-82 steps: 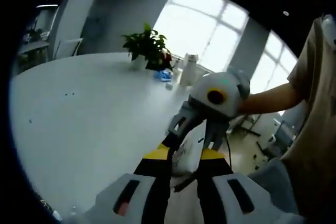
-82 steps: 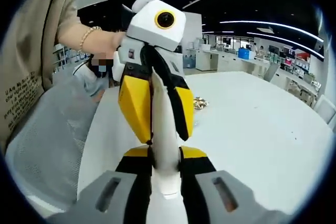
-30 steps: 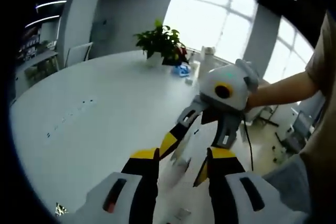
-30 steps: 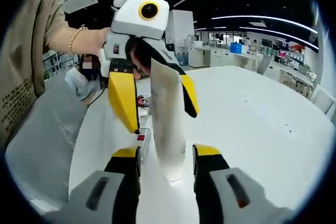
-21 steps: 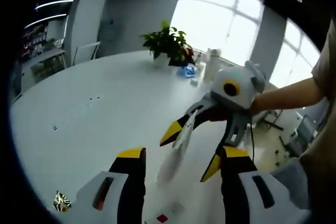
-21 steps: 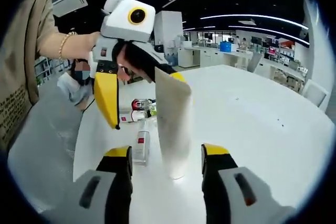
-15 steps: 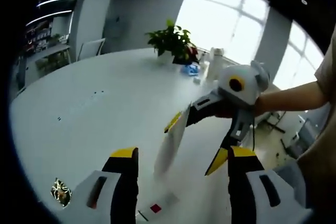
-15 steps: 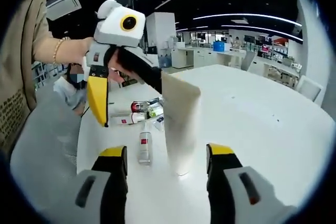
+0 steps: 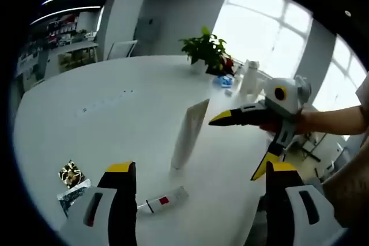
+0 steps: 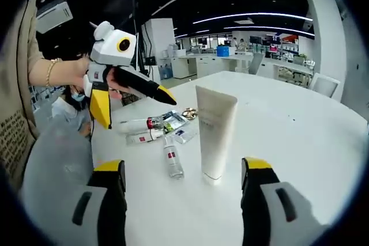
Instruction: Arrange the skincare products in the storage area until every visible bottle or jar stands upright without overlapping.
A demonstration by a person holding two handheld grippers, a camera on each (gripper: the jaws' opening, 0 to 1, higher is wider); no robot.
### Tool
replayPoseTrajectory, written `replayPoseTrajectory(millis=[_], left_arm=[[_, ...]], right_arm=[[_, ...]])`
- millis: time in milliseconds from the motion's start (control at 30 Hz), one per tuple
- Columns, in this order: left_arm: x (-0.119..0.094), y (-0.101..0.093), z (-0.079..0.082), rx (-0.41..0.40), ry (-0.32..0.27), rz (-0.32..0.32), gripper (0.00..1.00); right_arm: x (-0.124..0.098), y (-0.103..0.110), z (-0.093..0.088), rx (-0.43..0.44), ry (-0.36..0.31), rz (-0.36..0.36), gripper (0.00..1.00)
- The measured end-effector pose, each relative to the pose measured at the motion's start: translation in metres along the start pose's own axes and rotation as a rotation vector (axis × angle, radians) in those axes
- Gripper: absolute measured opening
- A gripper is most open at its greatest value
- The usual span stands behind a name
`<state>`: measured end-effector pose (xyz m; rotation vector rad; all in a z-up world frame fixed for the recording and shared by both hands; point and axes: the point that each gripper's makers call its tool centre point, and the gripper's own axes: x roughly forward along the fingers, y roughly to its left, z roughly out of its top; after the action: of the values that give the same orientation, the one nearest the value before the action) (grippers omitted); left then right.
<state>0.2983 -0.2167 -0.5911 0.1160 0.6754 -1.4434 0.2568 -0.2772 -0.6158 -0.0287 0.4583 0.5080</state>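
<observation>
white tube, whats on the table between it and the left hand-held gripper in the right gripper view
A small clear bottle lies on its side between the standing white tube and the left hand-held gripper, with sachets behind it.

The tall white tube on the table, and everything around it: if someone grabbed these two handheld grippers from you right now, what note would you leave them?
Left gripper: open, holding nothing.
Right gripper: open, holding nothing.
The tall white squeeze tube stands upright on its cap on the white table, clear of both grippers.
Left to do: a small clear bottle with a red label lies on its side beside the tube. Behind it lie a white tube with a red band, another small white tube with a red mark and some flat sachets. Stand the lying ones upright, apart from one another.
</observation>
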Motion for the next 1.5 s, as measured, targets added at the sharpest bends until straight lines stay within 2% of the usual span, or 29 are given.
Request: replayPoseTrajectory(millis=[300,533,833,933,1133,1400,1500], left_arm=[[-0.037,-0.004,-0.031,-0.045,0.004,0.064,0.97],[-0.064,-0.003,-0.049,-0.083,-0.007,0.112,0.97],[-0.103,-0.004,-0.077,-0.147,-0.019,0.178,0.97],[-0.117,-0.004,-0.082,-0.162,-0.043,0.205,0.97],[-0.143,-0.004,-0.103,-0.188,-0.043,0.253,0.97],[-0.161,-0.004,-0.138,-0.248,-0.03,0.308,0.97],[-0.166,-0.005,-0.146,-0.268,-0.033,0.319,0.97]], right_arm=[[-0.014,0.02,-0.002,0.043,-0.023,-0.044,0.94],[-0.02,0.036,-0.004,0.094,-0.048,-0.063,0.99],[-0.024,0.057,-0.004,0.131,-0.068,-0.074,1.0],[-0.025,0.062,-0.005,0.137,-0.066,-0.079,1.0],[-0.026,0.077,-0.013,0.162,-0.063,-0.082,1.0],[-0.027,0.093,-0.026,0.194,-0.047,-0.094,1.0],[-0.029,0.096,-0.026,0.21,-0.055,-0.101,1.0]])
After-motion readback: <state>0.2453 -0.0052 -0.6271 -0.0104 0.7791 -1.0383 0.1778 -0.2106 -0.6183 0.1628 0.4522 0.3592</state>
